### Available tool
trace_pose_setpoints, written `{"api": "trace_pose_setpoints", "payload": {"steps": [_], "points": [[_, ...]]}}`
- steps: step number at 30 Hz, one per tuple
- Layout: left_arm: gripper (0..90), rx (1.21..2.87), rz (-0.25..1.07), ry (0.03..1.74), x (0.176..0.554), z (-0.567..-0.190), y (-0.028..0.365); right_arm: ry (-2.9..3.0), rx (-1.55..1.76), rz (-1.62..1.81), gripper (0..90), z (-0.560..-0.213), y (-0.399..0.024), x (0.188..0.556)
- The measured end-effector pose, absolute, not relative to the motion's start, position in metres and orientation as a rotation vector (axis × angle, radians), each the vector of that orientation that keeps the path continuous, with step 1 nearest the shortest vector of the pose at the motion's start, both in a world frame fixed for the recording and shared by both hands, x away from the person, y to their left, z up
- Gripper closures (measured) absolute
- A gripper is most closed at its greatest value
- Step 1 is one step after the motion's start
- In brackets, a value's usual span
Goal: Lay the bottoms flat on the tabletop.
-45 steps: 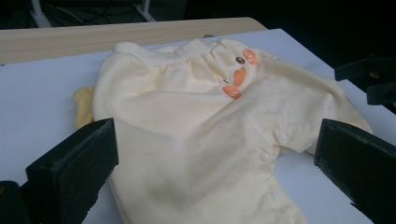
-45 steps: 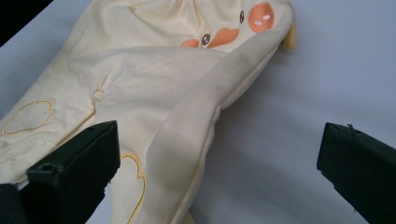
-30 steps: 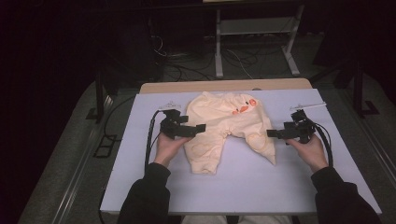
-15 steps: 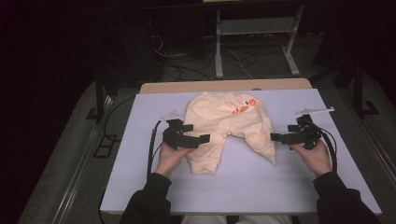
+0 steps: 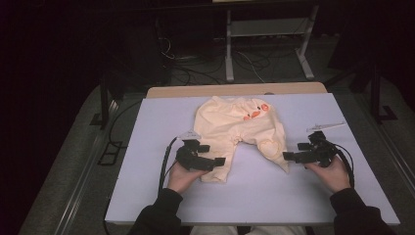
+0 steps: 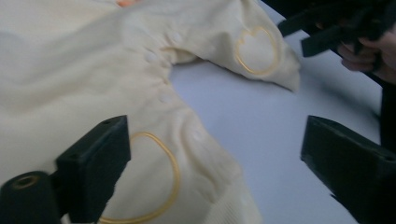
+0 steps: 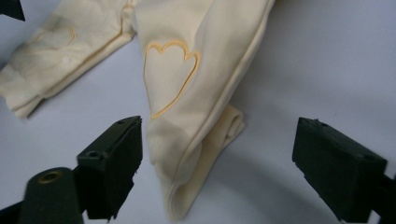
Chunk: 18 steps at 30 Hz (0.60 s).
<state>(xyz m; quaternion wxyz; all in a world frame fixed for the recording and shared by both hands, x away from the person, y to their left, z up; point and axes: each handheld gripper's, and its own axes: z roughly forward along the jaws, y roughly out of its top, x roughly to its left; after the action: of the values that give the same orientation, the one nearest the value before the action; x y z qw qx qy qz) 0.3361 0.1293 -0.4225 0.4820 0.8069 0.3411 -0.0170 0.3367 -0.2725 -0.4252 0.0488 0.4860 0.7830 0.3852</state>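
A pale lavender desk (image 5: pixel 147 161) stands in a dark room. Both tongs have just been closing but remain released: the left tongs (image 5: pixel 214 161) over one leg cuff, the right tongs (image 5: pixel 289 156) beside the other, of cream baby trousers (image 5: pixel 235 129) lying flat mid-frame, heart-stitched.

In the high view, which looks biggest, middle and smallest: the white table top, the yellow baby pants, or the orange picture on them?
1. White table top
2. Yellow baby pants
3. Orange picture
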Motion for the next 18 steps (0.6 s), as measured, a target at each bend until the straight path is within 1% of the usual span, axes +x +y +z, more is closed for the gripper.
{"api": "trace_pose_setpoints", "payload": {"steps": [1,5,7,8,13,15,18], "points": [[12.8,1.99,-0.047,0.813,0.334,-0.423,0.126,2.402,1.484,1.166,19.8,-0.426,-0.272,0.336],[13.0,2.055,-0.038,0.77,0.326,-0.426,0.115,2.494,1.474,1.144,33.1,-0.429,-0.268,0.334],[13.1,2.078,-0.018,0.769,0.325,-0.427,0.112,2.525,1.469,1.142,42.0,-0.431,-0.266,0.332],[13.1,2.096,0.008,0.768,0.325,-0.429,0.11,2.536,1.465,1.137,44.9,-0.432,-0.265,0.332],[14.1,2.173,0.056,0.776,0.324,-0.434,0.101,2.583,1.447,1.129,57.7,-0.432,-0.262,0.329],[14.7,2.221,0.068,0.763,0.324,-0.436,0.095,2.588,1.444,1.113,60.5,-0.433,-0.26,0.328],[17.8,2.293,0.127,0.766,0.322,-0.439,0.087,2.6,1.439,1.081,67.2,-0.434,-0.257,0.329]]}}
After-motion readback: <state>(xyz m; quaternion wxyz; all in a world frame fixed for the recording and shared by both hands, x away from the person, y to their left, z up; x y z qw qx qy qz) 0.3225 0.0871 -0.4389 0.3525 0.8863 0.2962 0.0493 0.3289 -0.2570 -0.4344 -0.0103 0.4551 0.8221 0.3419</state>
